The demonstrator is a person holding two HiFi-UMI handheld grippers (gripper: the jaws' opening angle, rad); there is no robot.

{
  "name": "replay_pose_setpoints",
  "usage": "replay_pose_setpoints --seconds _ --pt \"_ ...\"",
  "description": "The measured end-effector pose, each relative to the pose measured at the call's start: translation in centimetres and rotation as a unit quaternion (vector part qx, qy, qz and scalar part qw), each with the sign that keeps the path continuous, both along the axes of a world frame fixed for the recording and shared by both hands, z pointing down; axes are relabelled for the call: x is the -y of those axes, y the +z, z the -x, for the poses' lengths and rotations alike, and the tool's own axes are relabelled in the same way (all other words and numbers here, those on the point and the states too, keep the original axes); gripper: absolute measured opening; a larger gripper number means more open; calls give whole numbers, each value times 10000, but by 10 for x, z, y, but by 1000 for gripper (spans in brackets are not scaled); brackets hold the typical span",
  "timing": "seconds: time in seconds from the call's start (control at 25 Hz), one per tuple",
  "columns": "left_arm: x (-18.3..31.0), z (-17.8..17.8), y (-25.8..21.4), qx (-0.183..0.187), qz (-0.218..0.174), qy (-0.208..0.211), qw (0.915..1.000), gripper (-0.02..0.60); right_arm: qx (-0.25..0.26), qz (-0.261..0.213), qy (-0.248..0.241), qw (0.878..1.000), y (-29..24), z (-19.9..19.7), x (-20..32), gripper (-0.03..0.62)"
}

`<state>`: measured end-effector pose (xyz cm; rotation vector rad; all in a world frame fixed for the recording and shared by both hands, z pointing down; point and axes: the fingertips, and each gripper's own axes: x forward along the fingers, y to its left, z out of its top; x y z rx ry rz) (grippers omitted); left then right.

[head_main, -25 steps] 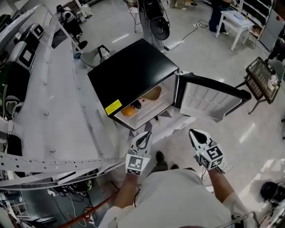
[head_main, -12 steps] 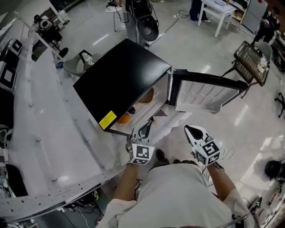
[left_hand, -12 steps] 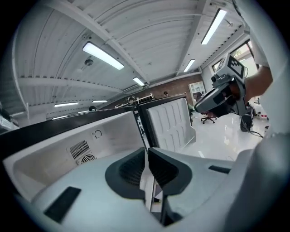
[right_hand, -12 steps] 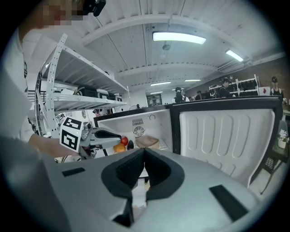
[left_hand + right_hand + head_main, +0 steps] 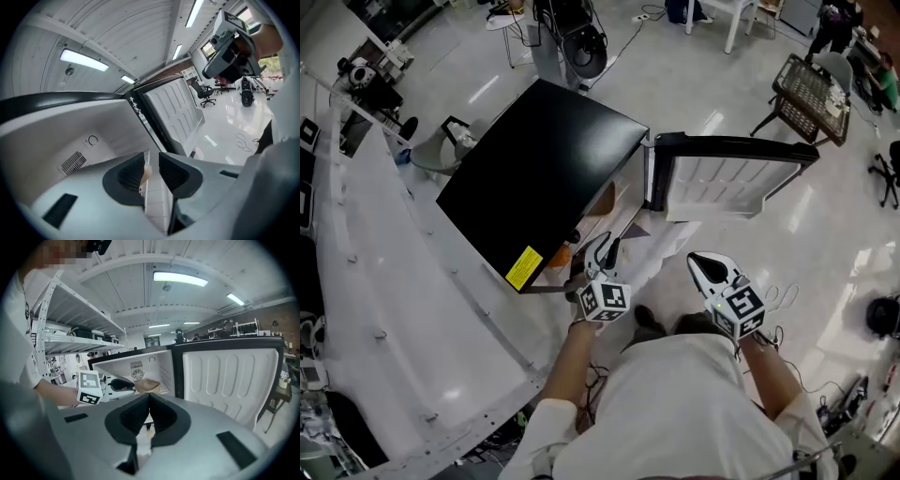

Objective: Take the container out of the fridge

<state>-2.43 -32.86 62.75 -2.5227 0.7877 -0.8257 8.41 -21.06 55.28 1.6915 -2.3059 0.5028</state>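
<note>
The tan container (image 5: 147,384) sits deep in the fridge (image 5: 544,164), dead ahead of the left gripper (image 5: 602,248), whose jaws have just been opening on nothing. The right gripper (image 5: 698,262), closed and empty, hangs farther off.

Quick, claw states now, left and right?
Left claw: slightly open, jaws just been opening, gripping nothing.
Right claw: shut, empty.

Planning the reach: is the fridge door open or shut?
Open. The door stands swung out from the fridge, its white inner lining showing and the compartment exposed.
</note>
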Motion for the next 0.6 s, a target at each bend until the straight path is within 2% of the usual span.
replay_pose_setpoints --seconds 0.2,0.32,0.48,0.6 --pt "15 -5 12 350 -392 57 9986 137 15 22 82 10000 4 2 -1 6" --pt "24 -11 19 708 -636 32 9955 168 22 42 115 9999 4 -1 0 6" --pt "38 -17 36 1177 -735 -65 9903 222 34 38 148 9999 1 -12 -1 6" --pt "47 -18 49 1392 -745 -177 9873 268 61 57 153 9998 2 -20 -2 6"
